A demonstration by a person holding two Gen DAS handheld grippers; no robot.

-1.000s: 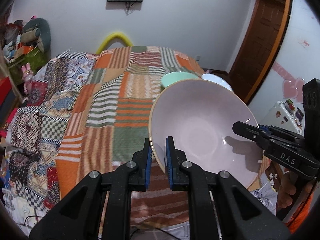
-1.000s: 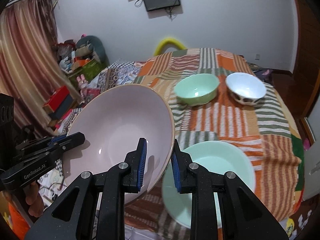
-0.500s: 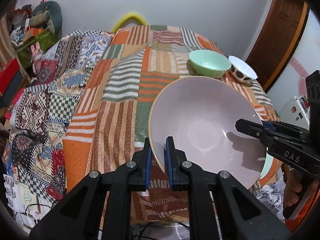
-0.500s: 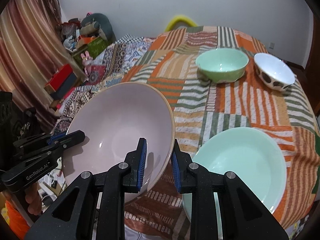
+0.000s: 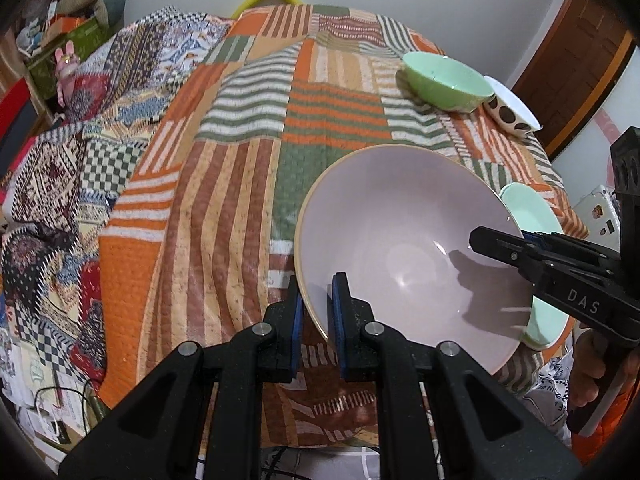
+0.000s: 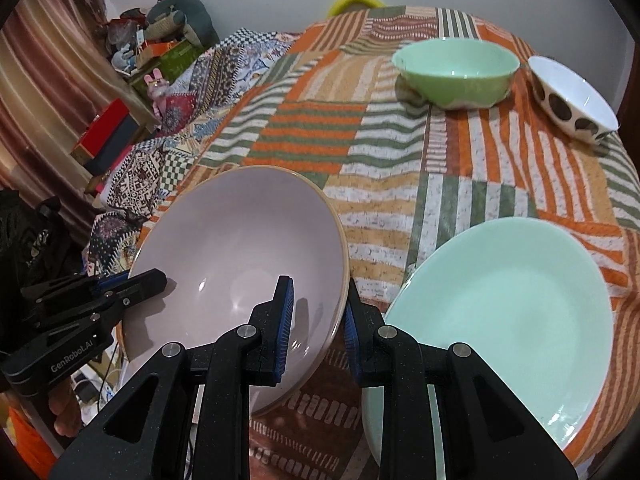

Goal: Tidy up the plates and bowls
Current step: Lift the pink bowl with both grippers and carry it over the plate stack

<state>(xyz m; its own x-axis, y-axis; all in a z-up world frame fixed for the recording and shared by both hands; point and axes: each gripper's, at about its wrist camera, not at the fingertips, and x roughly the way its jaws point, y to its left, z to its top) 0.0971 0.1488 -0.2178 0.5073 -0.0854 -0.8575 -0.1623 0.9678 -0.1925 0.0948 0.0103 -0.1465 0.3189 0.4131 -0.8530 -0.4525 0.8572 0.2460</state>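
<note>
So far nothing looks stacked: both claws, left and right, clench the pink bowl's rim, green plate just right, two bowls beyond.

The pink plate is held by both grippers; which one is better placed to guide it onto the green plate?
Right, probably. The right gripper clamps the pink plate on the rim nearest the green plate, which lies just beside it. The left gripper holds the opposite rim, farther away.
</note>
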